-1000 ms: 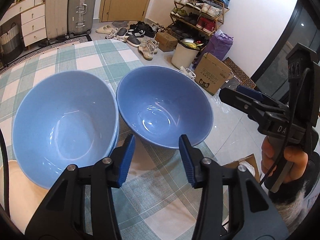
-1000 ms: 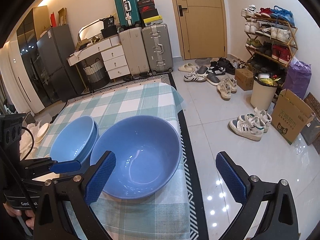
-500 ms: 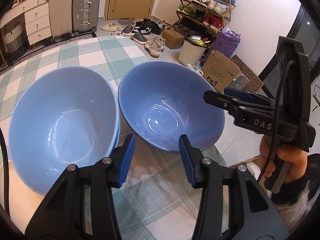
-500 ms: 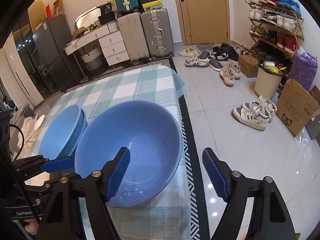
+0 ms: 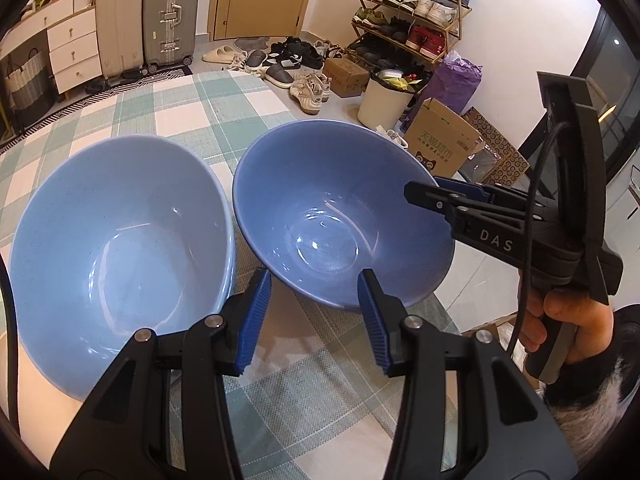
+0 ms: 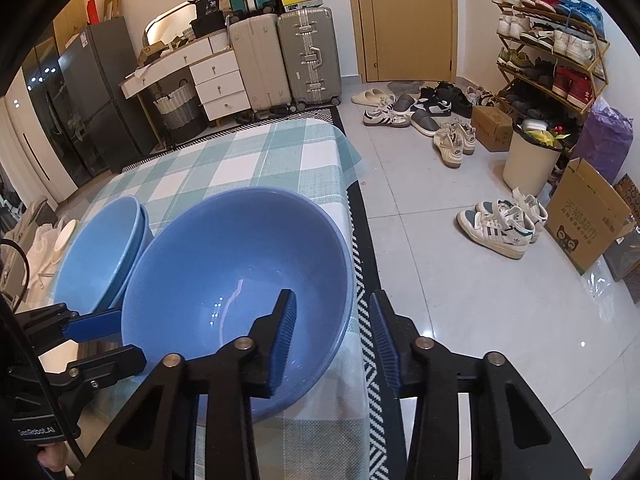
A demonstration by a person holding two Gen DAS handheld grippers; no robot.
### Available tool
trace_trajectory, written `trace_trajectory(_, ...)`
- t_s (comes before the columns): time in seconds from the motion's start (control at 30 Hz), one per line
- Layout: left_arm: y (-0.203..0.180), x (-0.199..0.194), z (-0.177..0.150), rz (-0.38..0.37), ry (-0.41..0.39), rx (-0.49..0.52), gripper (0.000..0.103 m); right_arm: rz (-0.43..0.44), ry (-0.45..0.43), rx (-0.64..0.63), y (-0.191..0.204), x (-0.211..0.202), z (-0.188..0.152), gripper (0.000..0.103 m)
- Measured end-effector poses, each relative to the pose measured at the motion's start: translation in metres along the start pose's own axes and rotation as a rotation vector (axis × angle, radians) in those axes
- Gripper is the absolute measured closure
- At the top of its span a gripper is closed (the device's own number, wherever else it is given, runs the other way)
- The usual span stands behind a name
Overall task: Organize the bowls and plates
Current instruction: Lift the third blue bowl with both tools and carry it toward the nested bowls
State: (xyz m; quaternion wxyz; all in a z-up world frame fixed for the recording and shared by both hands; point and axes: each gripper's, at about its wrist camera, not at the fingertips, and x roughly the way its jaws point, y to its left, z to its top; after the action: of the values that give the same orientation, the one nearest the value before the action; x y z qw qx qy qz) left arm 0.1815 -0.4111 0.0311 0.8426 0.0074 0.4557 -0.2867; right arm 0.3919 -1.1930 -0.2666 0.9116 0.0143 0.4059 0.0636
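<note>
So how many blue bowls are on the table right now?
3, possibly more hidden: one single bowl nearest the table's floor-side edge, straddled by the closing right gripper, and a nested stack showing two rims beside it.

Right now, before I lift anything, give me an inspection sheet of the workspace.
Surface: checked tablecloth, flat; its right edge is close to the single bowl.
Job's things: single blue bowl, upright and empty; stacked blue bowls beside it.
Clutter: pale flat item beside the stack, kind unclear.
Grippers: left gripper is open over the cloth with nothing between its jaws; right gripper is closing, astride the single bowl's rim.
Cables: black cable hangs along the right gripper, clear of the bowls.
Surroundings: suitcases, shoe rack, bin, cardboard box.
</note>
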Motion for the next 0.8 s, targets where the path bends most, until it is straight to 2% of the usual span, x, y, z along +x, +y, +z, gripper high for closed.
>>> trace_trajectory(0.13, 0.000, 0.001, 0.001, 0.003, -0.002, 0.003, 0.062, -0.001, 0.002, -0.009, 0.001, 0.002, 0.000, 0.077)
trace_trajectory(0.33, -0.003, 0.002, 0.001, 0.023, -0.013, 0.017, 0.066, -0.022, -0.006, -0.030, 0.002, 0.002, -0.003, 0.078)
trace_trajectory(0.8, -0.008, 0.001, 0.000, 0.011, -0.026, 0.043, 0.067, -0.040, -0.027, -0.037, 0.002, -0.012, -0.006, 0.078)
